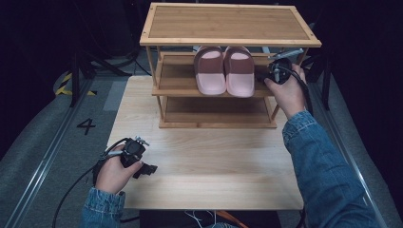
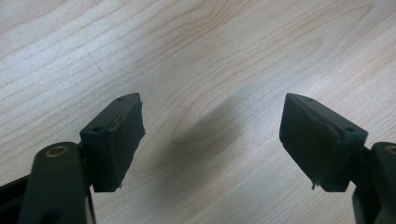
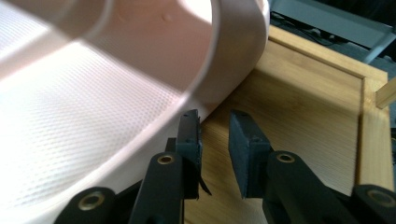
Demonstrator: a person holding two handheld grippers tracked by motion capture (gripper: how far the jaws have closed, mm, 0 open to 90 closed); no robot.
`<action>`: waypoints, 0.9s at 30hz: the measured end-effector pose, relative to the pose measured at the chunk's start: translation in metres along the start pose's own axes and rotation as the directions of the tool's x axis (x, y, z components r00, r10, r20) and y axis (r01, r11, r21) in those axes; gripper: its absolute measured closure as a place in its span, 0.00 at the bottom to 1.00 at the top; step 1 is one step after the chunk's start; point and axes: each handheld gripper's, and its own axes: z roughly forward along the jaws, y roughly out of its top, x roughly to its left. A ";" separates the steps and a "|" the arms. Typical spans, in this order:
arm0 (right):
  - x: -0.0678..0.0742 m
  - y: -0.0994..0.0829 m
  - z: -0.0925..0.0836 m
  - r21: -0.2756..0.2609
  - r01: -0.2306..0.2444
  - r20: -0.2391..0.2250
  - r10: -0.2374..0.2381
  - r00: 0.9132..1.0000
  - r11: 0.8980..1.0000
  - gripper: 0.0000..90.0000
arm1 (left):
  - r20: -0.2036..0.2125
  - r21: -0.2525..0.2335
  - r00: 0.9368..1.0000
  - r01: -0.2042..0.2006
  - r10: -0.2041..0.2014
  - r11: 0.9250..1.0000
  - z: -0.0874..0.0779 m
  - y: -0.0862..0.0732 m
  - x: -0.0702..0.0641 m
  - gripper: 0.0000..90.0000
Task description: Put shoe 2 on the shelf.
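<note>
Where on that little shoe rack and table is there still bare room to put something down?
The rack's top shelf is bare, and so is the bottom shelf. The middle shelf has room left of the pink slippers; its right end is crowded by the right gripper. The table is free between the rack and the left gripper.

Two pink slippers (image 1: 223, 71) sat side by side on the middle shelf of a small wooden rack (image 1: 228, 23). They touched each other. Their toes pointed to the back and their pale heels faced the front. Each had a darker pink band across the top. The right slipper (image 1: 240, 71) lay flat, with a bumpy, dotted inside (image 3: 70, 121).
</note>
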 end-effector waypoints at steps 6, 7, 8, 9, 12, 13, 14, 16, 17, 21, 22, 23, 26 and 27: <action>-0.005 0.001 -0.024 -0.034 0.016 -0.022 -0.017 1.000 0.999 0.78 | 0.003 -0.007 1.000 0.005 -0.005 1.000 -0.002 0.002 0.002 0.25; -0.006 0.000 -0.033 -0.032 0.005 -0.025 -0.006 1.000 0.999 0.77 | 0.005 -0.012 1.000 0.003 -0.003 1.000 -0.004 0.003 0.002 0.25; -0.007 -0.001 -0.036 -0.030 0.004 -0.023 -0.005 1.000 1.000 0.77 | 0.005 -0.015 1.000 0.003 -0.003 1.000 -0.004 0.004 0.003 0.25; -0.008 -0.002 -0.040 -0.032 0.005 -0.017 -0.005 1.000 0.999 0.77 | 0.008 -0.016 1.000 0.003 -0.002 1.000 -0.005 0.005 0.003 0.25; -0.009 -0.004 -0.047 -0.024 -0.002 -0.014 0.002 1.000 1.000 0.76 | 0.005 -0.022 1.000 0.000 0.000 1.000 -0.008 0.007 0.005 0.25; -0.010 -0.005 -0.051 -0.020 -0.005 -0.022 0.005 1.000 1.000 0.75 | 0.008 -0.027 1.000 -0.003 0.003 1.000 -0.009 0.007 0.006 0.25; -0.011 -0.007 -0.056 -0.013 -0.004 -0.026 0.004 1.000 1.000 0.75 | 0.007 -0.028 1.000 -0.005 0.005 1.000 -0.011 0.008 0.007 0.24; -0.012 -0.010 -0.063 -0.001 0.007 -0.025 -0.007 1.000 1.000 0.74 | -0.007 -0.030 1.000 -0.001 0.000 1.000 -0.015 0.008 0.011 0.24; -0.013 -0.011 -0.066 0.006 0.003 -0.031 -0.002 1.000 1.000 0.73 | -0.011 -0.035 1.000 0.005 -0.005 0.999 -0.017 0.008 0.014 0.24; -0.015 -0.021 -0.079 0.042 0.015 -0.030 -0.014 0.999 0.999 0.70 | -0.014 -0.050 1.000 0.013 -0.014 0.999 -0.022 0.011 0.021 0.24; -0.015 -0.023 -0.082 0.048 0.018 -0.030 -0.017 0.999 0.999 0.69 | -0.015 -0.052 1.000 0.010 -0.010 0.999 -0.023 0.012 0.022 0.24; -0.016 -0.026 -0.085 0.060 0.015 -0.031 -0.013 0.999 0.998 0.68 | -0.012 -0.054 1.000 0.009 -0.010 0.998 -0.024 0.013 0.023 0.24; -0.018 -0.034 -0.094 0.070 0.017 -0.035 -0.014 0.999 0.997 0.65 | -0.011 -0.071 1.000 0.015 -0.016 0.997 -0.026 0.016 0.026 0.24; -0.018 -0.037 -0.096 0.073 0.019 -0.035 -0.017 0.999 0.997 0.64 | -0.017 -0.067 1.000 0.013 -0.014 0.998 -0.027 0.016 0.026 0.24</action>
